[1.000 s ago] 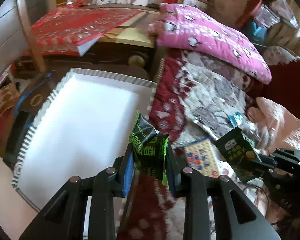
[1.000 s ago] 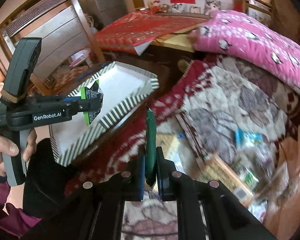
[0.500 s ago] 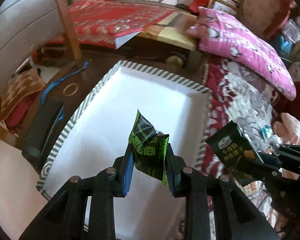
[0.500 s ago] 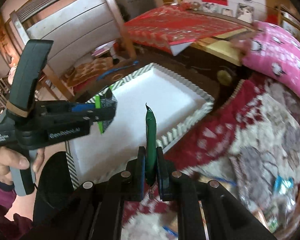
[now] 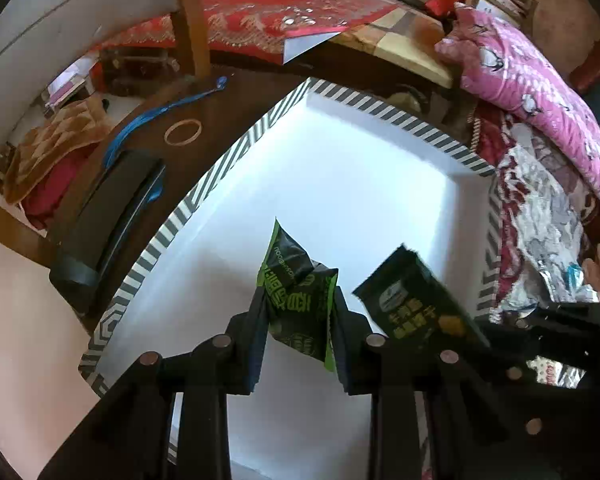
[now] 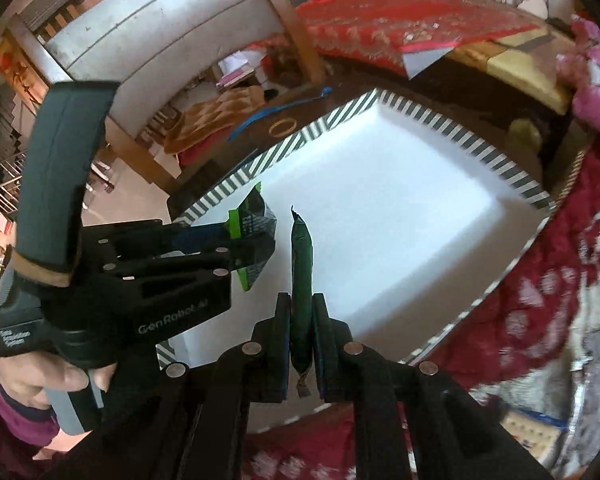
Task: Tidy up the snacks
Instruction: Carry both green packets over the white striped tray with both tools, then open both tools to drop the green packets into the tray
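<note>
Left wrist view was filled through its middle by the white tray [image 5: 340, 184] with its grey-and-white striped rim, sitting on a dark table [image 5: 228, 92]. Along the right edge ran a red-and-white patterned blanket [image 5: 540, 208], and a pink pillow [image 5: 540, 92] lay at the upper right. A black case [image 5: 108, 224] lay on the table left of the tray, with a blue strap [image 5: 140, 124] and a rubber band [image 5: 183, 132] above it. At bottom centre the left gripper [image 5: 298, 320] had its jaws closed on a crumpled green packet [image 5: 296, 296], held above the tray floor. Just right of it, the right gripper [image 5: 500, 344] came in from the lower right edge, clamping a dark packet [image 5: 416, 304] over the tray. In the right wrist view the right gripper [image 6: 302, 328] at bottom centre had its jaws narrowly pinched on the dark packet [image 6: 301, 272], seen edge-on and upright against the tray [image 6: 380, 200]. At the left, a hand [image 6: 40, 380] in a magenta sleeve [image 6: 16, 420] held the left gripper [image 6: 256, 236], closed on the green packet [image 6: 252, 220] above the tray's left rim.
</note>
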A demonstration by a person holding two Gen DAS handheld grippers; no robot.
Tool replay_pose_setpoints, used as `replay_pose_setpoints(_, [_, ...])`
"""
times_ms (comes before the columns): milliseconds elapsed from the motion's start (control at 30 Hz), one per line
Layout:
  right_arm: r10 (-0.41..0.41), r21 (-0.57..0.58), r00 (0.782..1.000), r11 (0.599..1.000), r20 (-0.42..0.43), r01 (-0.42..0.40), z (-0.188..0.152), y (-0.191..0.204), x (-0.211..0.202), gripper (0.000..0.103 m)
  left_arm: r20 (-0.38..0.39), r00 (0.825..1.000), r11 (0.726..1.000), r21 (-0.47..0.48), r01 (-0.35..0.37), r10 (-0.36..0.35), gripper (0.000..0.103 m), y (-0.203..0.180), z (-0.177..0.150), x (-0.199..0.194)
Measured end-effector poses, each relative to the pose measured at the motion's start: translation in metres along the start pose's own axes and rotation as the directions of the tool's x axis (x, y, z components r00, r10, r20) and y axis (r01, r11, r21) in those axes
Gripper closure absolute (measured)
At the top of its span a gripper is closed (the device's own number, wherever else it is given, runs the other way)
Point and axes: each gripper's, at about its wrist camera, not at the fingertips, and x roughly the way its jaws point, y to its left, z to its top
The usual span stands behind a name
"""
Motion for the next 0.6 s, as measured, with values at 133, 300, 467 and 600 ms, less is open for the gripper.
replay_pose_setpoints(133, [0.026, 0.028, 0.999, 0.999, -0.021, -0.025, -0.005, -0.002, 0.014, 0.092, -0.003, 1.000, 1.000, -0.002, -0.020, 0.020, 0.075, 0.002, -0.001, 0.006])
replay_pose_setpoints(300, [0.030, 0.056, 0.999, 0.998, -0.037, -0.027, -0.009, -0.011, 0.023, 0.091, 0.004, 0.999, 0.999, -0.002, -0.041, 0.041, 0.073, -0.001, 0.000, 0.006])
replay_pose_setpoints(467, [-0.026, 0.017, 1.000, 1.000, -0.011, 0.026, -0.014, -0.008, 0.009, 0.071, -0.010, 0.999, 0.998, -0.043, -0.051, 0.051, 0.048, 0.003, -0.003, 0.011])
replay_pose_setpoints(600, [-0.056, -0.002, 0.998, 0.998, 0.021, 0.056, -0.020, -0.006, -0.009, 0.055, 0.010, 0.998, 0.998, -0.037, -0.058, 0.058, 0.035, -0.001, -0.007, 0.003])
